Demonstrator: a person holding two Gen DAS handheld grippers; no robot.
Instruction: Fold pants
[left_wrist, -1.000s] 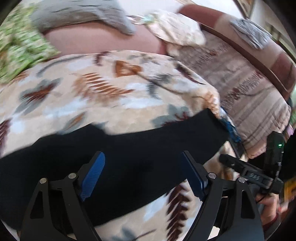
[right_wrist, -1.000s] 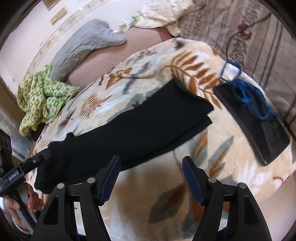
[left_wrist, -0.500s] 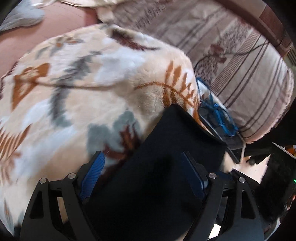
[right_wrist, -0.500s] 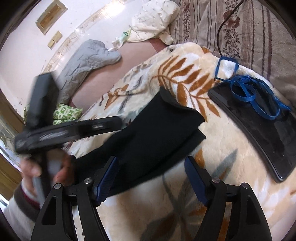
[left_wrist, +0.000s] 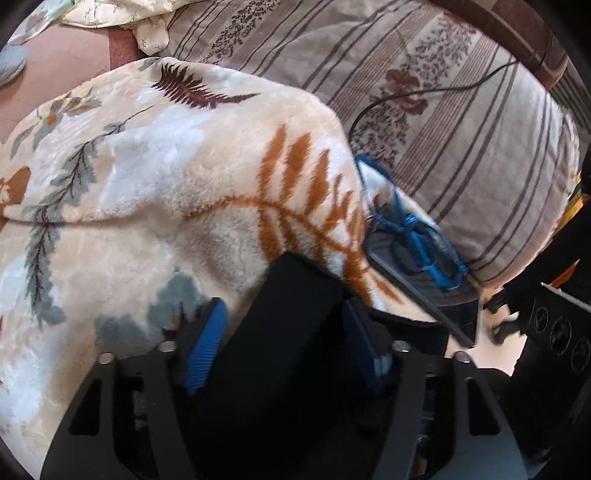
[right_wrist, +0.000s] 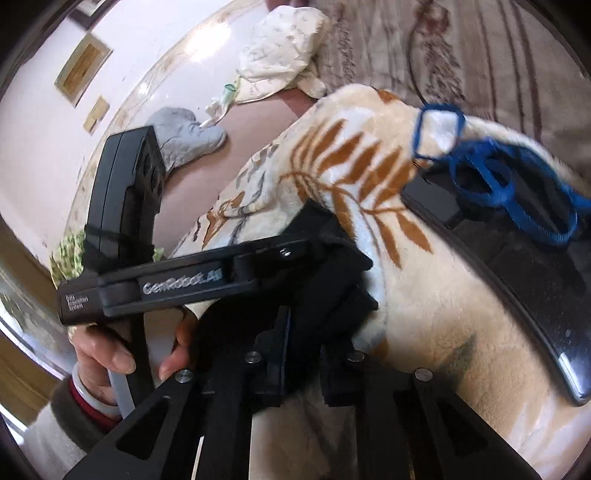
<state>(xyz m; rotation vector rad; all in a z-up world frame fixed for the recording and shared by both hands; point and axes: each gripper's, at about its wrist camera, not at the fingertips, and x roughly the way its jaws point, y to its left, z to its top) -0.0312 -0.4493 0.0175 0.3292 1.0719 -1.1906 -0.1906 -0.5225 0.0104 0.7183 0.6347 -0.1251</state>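
The black pants (left_wrist: 295, 332) lie on a cream blanket (left_wrist: 166, 206) printed with orange and grey fern leaves, spread over a bed. In the left wrist view a folded end of the pants rises between the fingers of the left gripper (left_wrist: 286, 350); the blue-padded fingers (left_wrist: 207, 343) stand well apart on either side of the thick fold, and I cannot tell whether they actually press on the cloth.

In the right wrist view the right gripper (right_wrist: 303, 369) has its fingers drawn close together with dark cloth of the pants bunched between them (the fabric is blurred there, but it seems pinched). Just to the left of it, the left gripper's black body (right_wrist: 184, 280) crosses the picture, held by the person's left hand (right_wrist: 110, 354) in a white sleeve.

To the right of the pants, a dark tablet (right_wrist: 517, 258) lies on the blanket with a blue cord (right_wrist: 498, 177) coiled on top. A striped, flowered cover (left_wrist: 461, 110) lies behind, and a grey cloth (right_wrist: 184, 136) lies farther back on the brownish sheet.
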